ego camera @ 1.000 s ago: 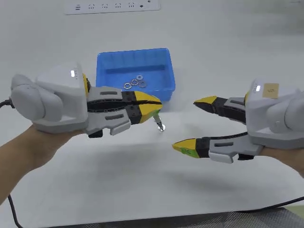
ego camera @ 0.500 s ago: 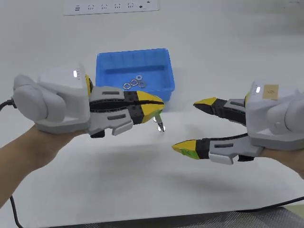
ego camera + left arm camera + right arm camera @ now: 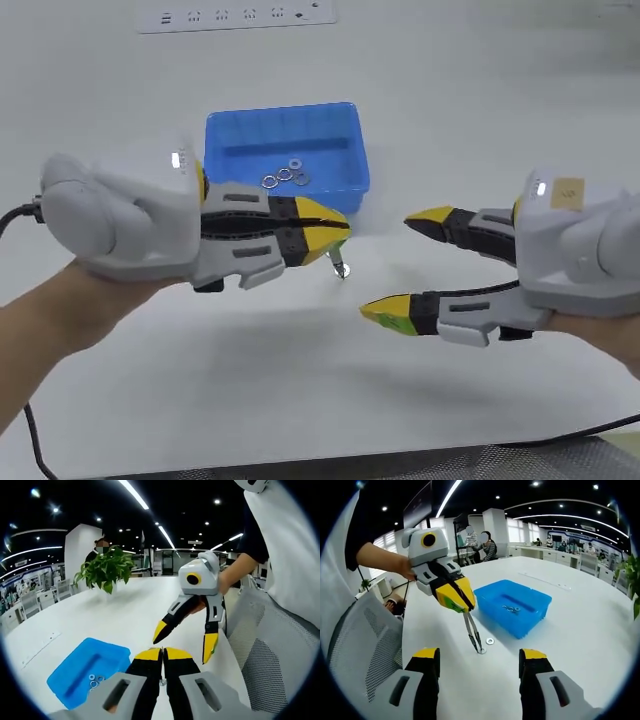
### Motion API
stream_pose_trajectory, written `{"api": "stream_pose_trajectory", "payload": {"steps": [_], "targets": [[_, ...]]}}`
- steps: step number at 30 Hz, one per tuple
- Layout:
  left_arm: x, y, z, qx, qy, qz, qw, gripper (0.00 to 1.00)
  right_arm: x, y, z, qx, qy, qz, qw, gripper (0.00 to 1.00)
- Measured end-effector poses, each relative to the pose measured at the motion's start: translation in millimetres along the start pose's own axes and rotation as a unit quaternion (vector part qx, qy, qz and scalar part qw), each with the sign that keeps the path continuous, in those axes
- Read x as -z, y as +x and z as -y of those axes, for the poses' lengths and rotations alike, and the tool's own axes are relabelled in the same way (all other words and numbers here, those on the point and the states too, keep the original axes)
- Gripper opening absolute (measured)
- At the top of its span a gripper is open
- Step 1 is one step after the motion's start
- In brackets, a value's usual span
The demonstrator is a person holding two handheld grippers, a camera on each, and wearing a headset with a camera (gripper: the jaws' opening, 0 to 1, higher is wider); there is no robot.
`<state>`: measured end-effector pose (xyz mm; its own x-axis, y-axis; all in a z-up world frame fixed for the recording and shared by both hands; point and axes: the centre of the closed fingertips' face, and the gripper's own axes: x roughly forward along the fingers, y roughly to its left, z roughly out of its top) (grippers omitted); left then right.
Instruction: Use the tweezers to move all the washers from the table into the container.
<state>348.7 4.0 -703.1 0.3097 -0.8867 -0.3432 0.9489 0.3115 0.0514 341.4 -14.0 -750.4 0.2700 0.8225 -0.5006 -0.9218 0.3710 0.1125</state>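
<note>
On the white desk (image 3: 300, 400), the blue container (image 3: 285, 135) is holding a few washers (image 3: 283, 177), and the pick-up step is proceeding. The left gripper (image 3: 335, 228), pressed together on the tweezers (image 3: 471, 627), is aiming their tips beside a small flat silver washer (image 3: 490, 641) lying near the container; the right gripper (image 3: 395, 265) is hovering spread and empty. The next move is likely calling for a fine nip on its thin rim
</note>
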Motion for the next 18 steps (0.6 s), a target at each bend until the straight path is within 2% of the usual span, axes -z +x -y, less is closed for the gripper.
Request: {"api": "stream_pose_trajectory", "payload": {"steps": [2,3,6,13,16,18], "targets": [[-0.2,1.2,3.5,0.016,0.002,-0.010,0.9998,0.05,0.4,3.4,-0.3,-0.003,0.000,-0.002,1.0000,0.64],[0.1,1.8,5.0,0.022,0.018,-0.020,0.9994,0.05,0.9,6.5,-0.7,-0.005,-0.001,-0.002,1.0000,0.63],[-1.1,5.1,10.6,0.038,0.022,-0.027,0.9986,0.05,2.7,13.6,-2.7,-0.015,-0.006,-0.010,0.9998,0.61],[-2.1,12.7,9.4,0.041,0.009,-0.030,0.9987,0.05,-0.8,32.5,-3.5,-0.042,-0.017,-0.016,0.9988,0.50],[-0.7,11.3,10.7,0.044,0.005,-0.031,0.9986,0.05,-0.7,39.6,-5.8,-0.058,-0.020,-0.018,0.9980,0.41],[1.2,8.2,8.8,0.039,-0.002,-0.030,0.9988,0.05,1.1,43.8,-8.1,-0.072,-0.024,-0.019,0.9969,0.31]]}}
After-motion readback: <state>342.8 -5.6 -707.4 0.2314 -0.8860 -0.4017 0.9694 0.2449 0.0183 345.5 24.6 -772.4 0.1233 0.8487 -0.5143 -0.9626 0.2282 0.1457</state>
